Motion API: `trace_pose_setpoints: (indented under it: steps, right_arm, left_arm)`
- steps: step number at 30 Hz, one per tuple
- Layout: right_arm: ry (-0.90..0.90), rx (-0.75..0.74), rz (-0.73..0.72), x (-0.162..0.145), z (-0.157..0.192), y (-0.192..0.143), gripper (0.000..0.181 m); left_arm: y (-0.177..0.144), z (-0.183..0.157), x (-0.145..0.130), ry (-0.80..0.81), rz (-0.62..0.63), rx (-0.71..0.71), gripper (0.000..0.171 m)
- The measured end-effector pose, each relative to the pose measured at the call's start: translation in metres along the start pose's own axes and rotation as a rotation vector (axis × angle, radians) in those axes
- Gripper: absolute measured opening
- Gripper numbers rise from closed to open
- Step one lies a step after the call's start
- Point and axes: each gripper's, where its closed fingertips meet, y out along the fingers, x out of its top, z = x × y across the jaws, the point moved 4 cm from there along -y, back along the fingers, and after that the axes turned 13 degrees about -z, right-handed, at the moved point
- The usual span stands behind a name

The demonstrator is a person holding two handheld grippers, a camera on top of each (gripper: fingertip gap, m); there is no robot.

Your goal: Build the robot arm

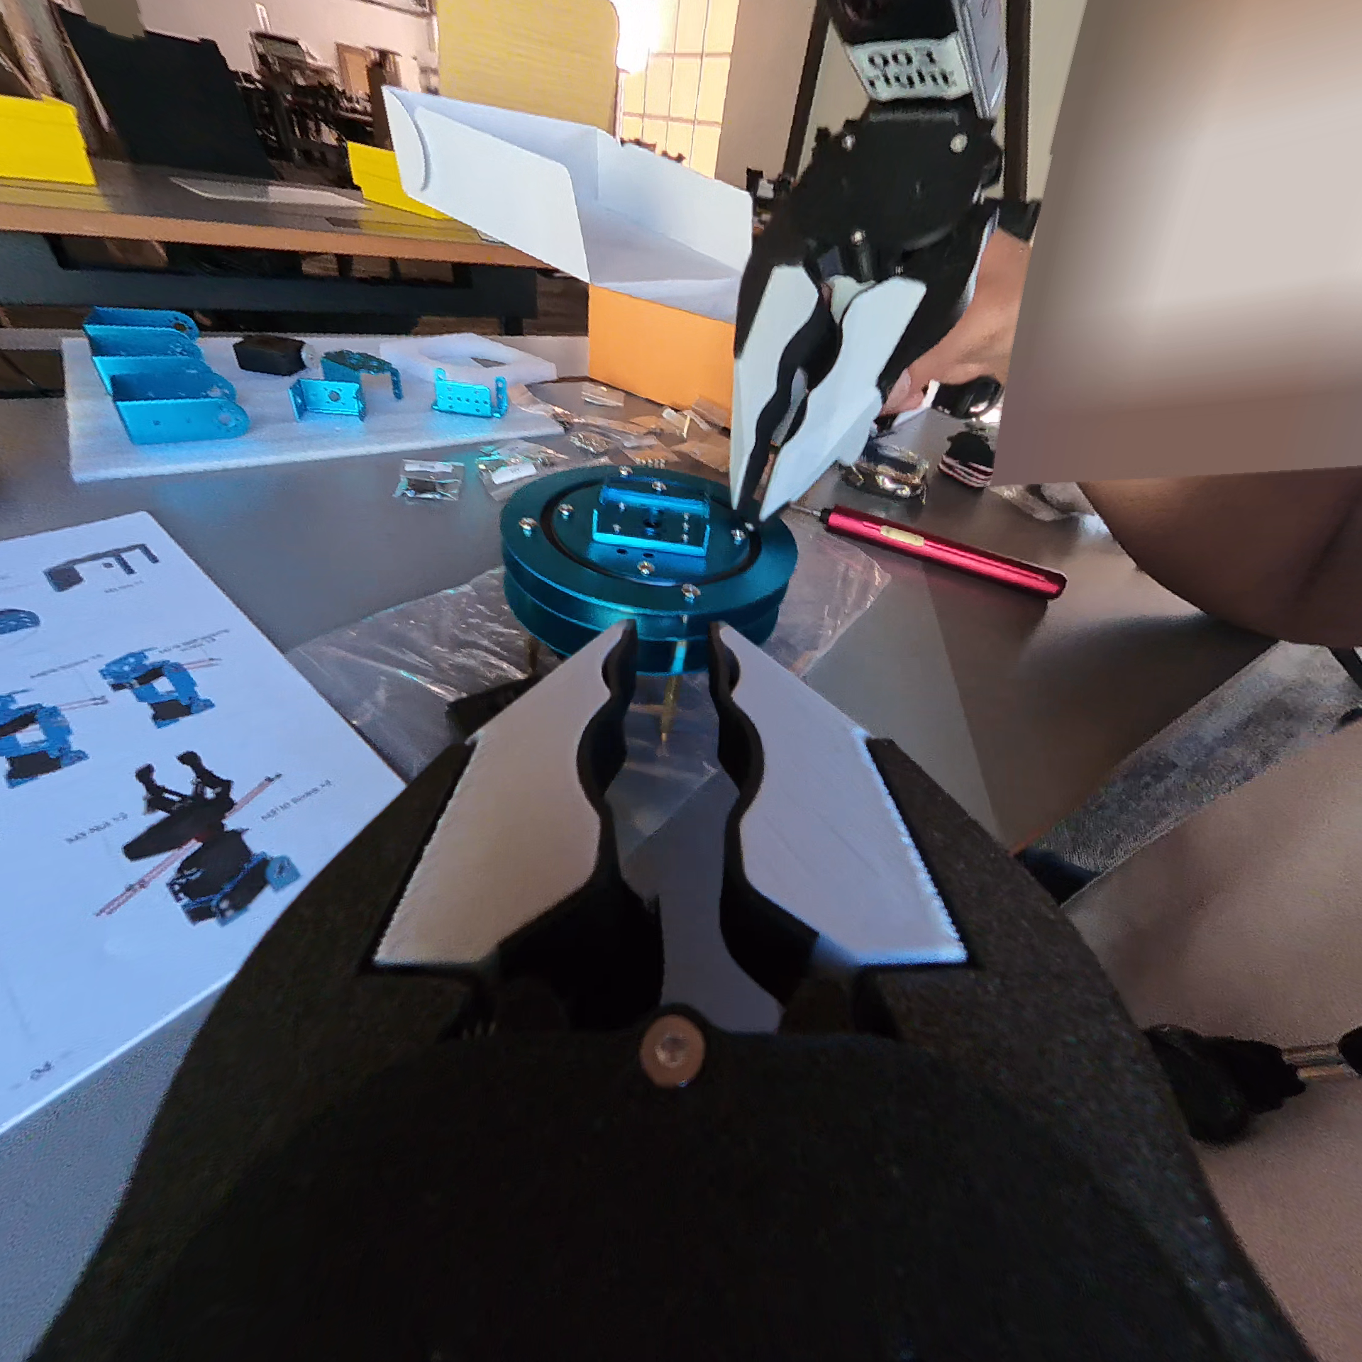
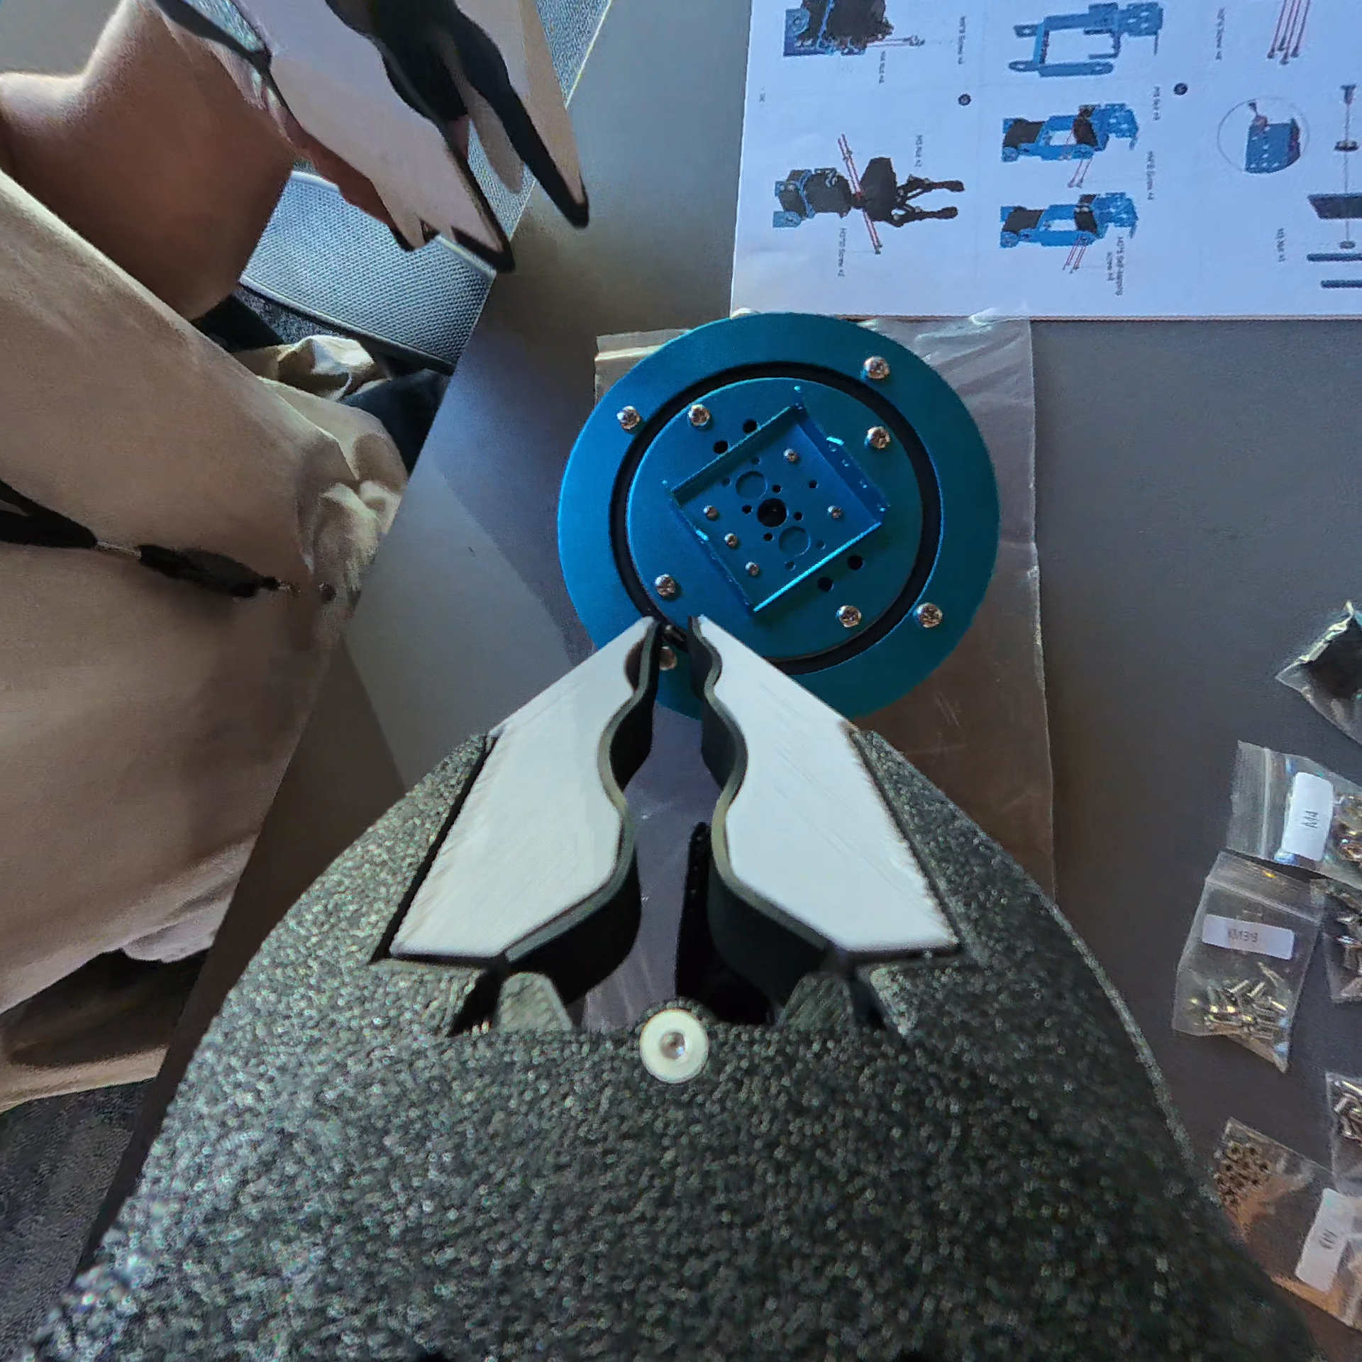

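A round blue metal base [image 1: 560, 567] stands on brass standoffs on a clear plastic bag [image 1: 413, 663]. A square blue bracket [image 1: 652, 516] is screwed onto its inner disc. My left gripper [image 1: 672, 632] is open and empty, its tips just short of the base's near rim. My right gripper [image 2: 674, 626] points down at the outer ring [image 2: 965, 479]. Its jaws stand a narrow gap apart over a silver screw [image 2: 667, 654] that sits in the ring. In the left wrist view the right gripper [image 1: 753, 514] comes down from the upper right. The left gripper [image 2: 472, 221] shows at the upper left of the right wrist view.
An instruction sheet [image 1: 147, 737] lies left of the base. A red pen-shaped driver [image 1: 943, 549] lies to its right. Blue brackets [image 1: 169, 398] rest on white foam [image 1: 295, 446], with an open box [image 1: 648, 332] behind. Several small bags of screws [image 2: 1245, 965] lie nearby. A person's arm [image 1: 1216, 560] is at the right. Across from one pair of fingers to the other is roughly 11 cm. The square blue bracket [image 1: 652, 516] is closer to my right gripper, around 4 cm from its tips; the left tips are 11 cm off. It turns up in the right wrist view [image 2: 807, 560] as well.
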Motion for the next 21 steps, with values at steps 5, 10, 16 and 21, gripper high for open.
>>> trace_pose_setpoints:
  steps: [5, 10, 16, 21]
  right_arm:
    - [0.030, -0.019, -0.007, 0.002, -0.002, 0.005, 0.000]
    - [0.007, -0.017, -0.004, 0.002, -0.003, 0.004, 0.000]
    - [0.008, -0.038, -0.058, 0.008, -0.005, -0.010, 0.000]
    - [0.015, -0.063, -0.022, 0.010, 0.000, -0.008, 0.006]
  left_arm:
    - [-0.008, -0.010, -0.012, 0.003, 0.036, -0.032, 0.018]
    - [-0.011, -0.013, -0.013, -0.003, 0.024, -0.029, 0.018]
    - [-0.010, -0.010, -0.007, 0.009, 0.004, -0.001, 0.018]
    - [-0.010, -0.009, -0.006, 0.004, -0.002, 0.013, 0.018]
